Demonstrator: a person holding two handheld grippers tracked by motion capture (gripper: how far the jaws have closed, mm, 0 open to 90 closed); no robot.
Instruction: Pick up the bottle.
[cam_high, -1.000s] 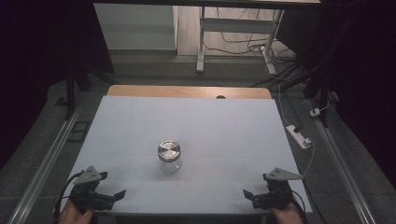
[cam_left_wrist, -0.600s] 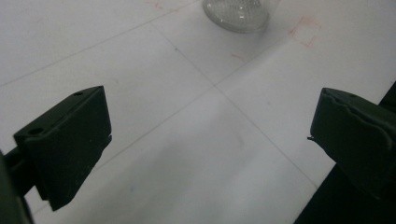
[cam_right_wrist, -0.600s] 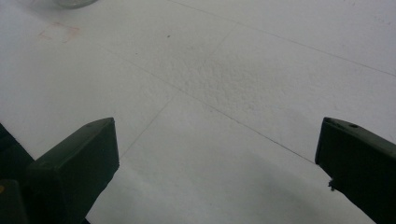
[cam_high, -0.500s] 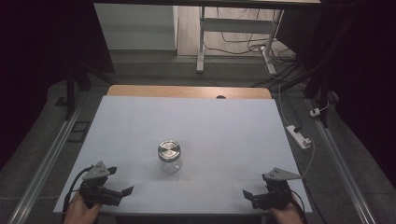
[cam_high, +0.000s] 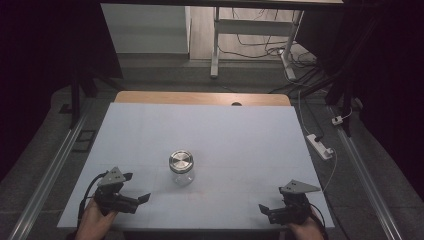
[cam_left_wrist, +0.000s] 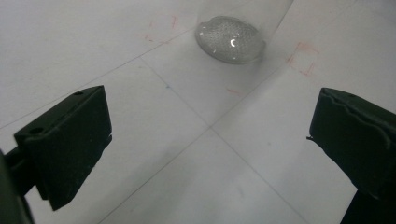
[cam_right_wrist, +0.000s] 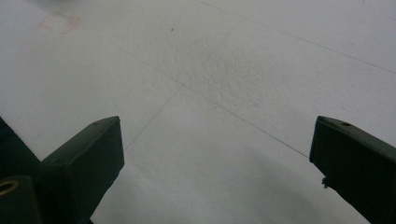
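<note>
Glass jar (cam_high: 181, 169) with a metal lid (cam_high: 180, 161) stands upright on the white table (cam_high: 210, 130), a little left of centre, toward your side. Nothing touches it.

Your left hand-held gripper (cam_high: 134, 187) sits near the jar's left, low at the near edge, jaws released and empty. In the left gripper view the jar (cam_left_wrist: 230, 39) lies ahead between the two jaws, slightly right of their midline and well apart from them.

Your right hand-held gripper (cam_high: 268, 210) rests at the near right corner, far from the jar. Its jaws have just been closing a little but stand wide apart with nothing between them; the right gripper view has bare table (cam_right_wrist: 224, 93) ahead.

Step in hand, as I judge it: the left approach to the jar. Centre the jar between the jaws before closing and take the glass body below the lid. Glass is slick and the jar can tip; go in level and slowly.

Room: open table all around the jar. The near edge lies just behind both hands; a power strip (cam_high: 320, 146) sits off the right edge.
</note>
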